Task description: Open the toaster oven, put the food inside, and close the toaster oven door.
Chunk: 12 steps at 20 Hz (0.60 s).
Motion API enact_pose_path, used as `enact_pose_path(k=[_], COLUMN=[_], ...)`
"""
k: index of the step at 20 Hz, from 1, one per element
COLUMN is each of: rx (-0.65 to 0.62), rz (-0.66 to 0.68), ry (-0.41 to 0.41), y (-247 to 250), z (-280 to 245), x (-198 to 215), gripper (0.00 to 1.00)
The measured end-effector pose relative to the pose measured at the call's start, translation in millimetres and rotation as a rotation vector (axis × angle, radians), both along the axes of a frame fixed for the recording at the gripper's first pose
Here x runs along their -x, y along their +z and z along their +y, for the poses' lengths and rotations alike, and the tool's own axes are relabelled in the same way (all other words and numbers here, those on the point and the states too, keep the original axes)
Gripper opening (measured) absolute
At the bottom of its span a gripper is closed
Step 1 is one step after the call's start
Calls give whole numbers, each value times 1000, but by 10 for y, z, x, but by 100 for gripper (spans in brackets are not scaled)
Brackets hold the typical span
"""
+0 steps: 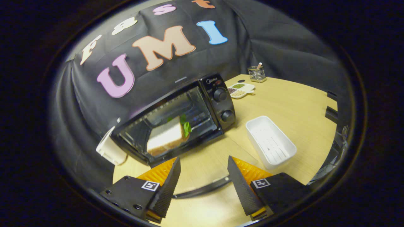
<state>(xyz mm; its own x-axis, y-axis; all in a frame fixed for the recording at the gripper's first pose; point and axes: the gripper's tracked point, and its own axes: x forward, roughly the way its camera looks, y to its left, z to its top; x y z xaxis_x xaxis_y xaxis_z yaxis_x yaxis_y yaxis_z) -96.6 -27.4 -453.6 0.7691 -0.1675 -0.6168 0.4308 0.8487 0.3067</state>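
The toaster oven [176,118] stands on the wooden table [290,104] against the booth's cloth wall, ahead of the fingers and offset toward the left one. Its glass door [217,157] is let fully down and lies flat toward the gripper; the transparent pane reaches to the space between the fingers, and the dark door handle [202,188] crosses the gap just ahead of them. The food, a sandwich [167,136] of white bread with green leaves, sits inside the oven cavity. The white tray [270,142] beside the oven, beyond the right finger, holds nothing. Judged from this arrangement, the opening and loading steps are complete and only the closing of the door remains. The gripper [203,179] is spread wide, with a broad gap between the fingers; nothing is held and neither finger presses on anything. The handle lies near the fingertips, but contact with it cannot be confirmed. A white container [110,150] stands at the oven's left side. A divided dish [240,90] and a wire holder [256,73] stand well apart at the far end of the table.
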Motion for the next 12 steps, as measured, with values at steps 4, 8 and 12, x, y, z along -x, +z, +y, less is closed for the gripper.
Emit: enact_pose_path(k=[4,8,12], rx=[7,28,53], rz=[68,119,164], ry=[77,150,213], y=[-207,-401,-618], z=[152,299,430], x=[370,516,512], gripper=[91,91,91])
